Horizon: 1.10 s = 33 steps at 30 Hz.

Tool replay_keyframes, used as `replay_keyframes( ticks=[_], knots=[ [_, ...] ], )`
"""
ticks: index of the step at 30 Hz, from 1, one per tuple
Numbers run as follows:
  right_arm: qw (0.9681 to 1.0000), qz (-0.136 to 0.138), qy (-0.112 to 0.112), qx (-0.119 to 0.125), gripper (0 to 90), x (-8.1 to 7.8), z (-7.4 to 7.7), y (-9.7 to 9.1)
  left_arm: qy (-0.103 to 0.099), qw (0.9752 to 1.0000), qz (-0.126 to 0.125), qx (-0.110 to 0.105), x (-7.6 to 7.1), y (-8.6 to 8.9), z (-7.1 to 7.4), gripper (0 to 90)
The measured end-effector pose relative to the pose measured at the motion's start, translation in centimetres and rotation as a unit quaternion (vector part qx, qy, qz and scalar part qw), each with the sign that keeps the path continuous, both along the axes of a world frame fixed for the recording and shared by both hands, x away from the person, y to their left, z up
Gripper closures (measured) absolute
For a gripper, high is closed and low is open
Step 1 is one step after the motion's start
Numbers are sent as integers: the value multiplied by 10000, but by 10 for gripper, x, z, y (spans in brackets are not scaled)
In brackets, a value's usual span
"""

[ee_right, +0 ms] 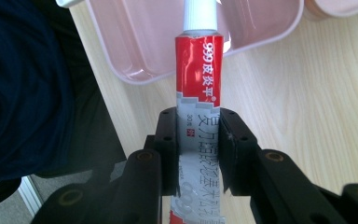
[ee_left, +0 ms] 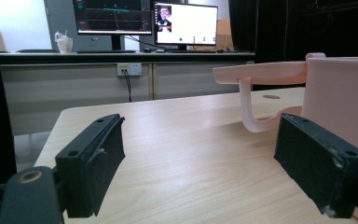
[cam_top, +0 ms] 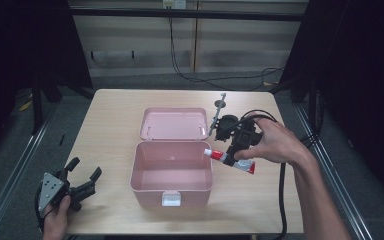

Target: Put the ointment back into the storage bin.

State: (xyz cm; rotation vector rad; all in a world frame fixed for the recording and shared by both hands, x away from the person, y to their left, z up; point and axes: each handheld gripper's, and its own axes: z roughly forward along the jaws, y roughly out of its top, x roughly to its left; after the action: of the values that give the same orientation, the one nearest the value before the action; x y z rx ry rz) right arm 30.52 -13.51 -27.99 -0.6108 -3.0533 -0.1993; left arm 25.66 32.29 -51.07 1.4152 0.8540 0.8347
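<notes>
Our right gripper (cam_top: 228,159) pinches a red-and-silver ointment tube (ee_right: 199,93) at the open pink plastic box's (cam_top: 172,172) rim; our left gripper (cam_top: 83,176) rests spread on the table (cam_top: 110,115).

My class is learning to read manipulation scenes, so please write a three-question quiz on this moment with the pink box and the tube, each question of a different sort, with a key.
1. True or false: the right gripper is shut on the red and white tube.
2. The lid of the pink box is: A) shut, B) open and lying back on the table, C) taken off and held by a gripper.
3. Fill in: the left gripper, near the table's front left corner, has its jaws ____ and holds nothing.

Key: 1 true; 2 B; 3 open.
</notes>
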Motion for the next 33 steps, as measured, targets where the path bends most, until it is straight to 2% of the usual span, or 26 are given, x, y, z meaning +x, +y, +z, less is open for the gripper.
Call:
replay_keyframes(
  ticks=[9, 19, 23, 33],
  knots=[
    [9999, 168, -21, 29, 714, 7, 6, 20, -1, 10000, -2, 0, 0, 0, 0, 155],
    [9995, 311, 32, 73, 714, 15, 7, 39, 0, 10000, -3, -1, 0, 0, 0, 155],
    [9987, 499, 35, 52, 714, 19, 5, 54, -1, 10000, -5, -1, 0, 0, 0, 155],
    [9976, 694, 25, 16, 714, 27, -5, 76, -3, 10000, -10, -7, 0, 0, 0, 155]
  ],
)
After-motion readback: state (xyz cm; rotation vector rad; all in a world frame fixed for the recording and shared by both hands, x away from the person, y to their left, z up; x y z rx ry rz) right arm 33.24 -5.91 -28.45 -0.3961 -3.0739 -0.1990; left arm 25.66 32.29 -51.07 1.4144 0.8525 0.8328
